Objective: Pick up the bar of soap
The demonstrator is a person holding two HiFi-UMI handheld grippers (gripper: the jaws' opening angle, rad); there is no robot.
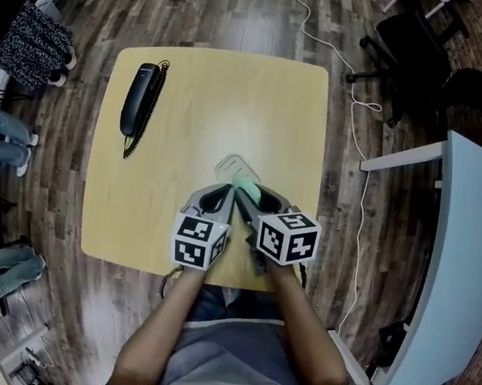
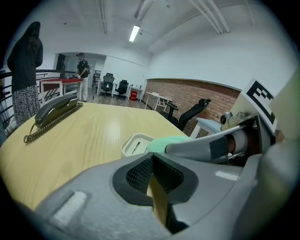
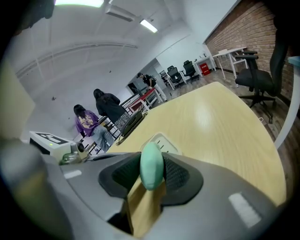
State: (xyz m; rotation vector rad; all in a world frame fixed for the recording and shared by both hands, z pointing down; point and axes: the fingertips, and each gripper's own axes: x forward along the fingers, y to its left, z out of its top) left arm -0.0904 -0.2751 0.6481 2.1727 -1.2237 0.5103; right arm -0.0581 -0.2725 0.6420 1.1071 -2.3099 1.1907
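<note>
The pale green bar of soap (image 3: 152, 161) stands on edge between the black pads of my right gripper (image 3: 151, 177), which is shut on it. In the head view the soap (image 1: 247, 185) sits just above the white soap dish (image 1: 230, 169) near the front middle of the yellow table (image 1: 196, 65). My left gripper (image 1: 219, 198) lies close beside the right one, to its left. Its pads (image 2: 140, 172) meet with nothing between them. From the left gripper view, the soap (image 2: 165, 142) and the dish (image 2: 133, 143) show just ahead.
A black corded phone (image 1: 141, 98) lies at the table's far left. A black office chair (image 1: 413, 42) and a pale blue desk (image 1: 465, 245) stand to the right, with a white cable (image 1: 356, 132) on the wood floor. People stand at the left.
</note>
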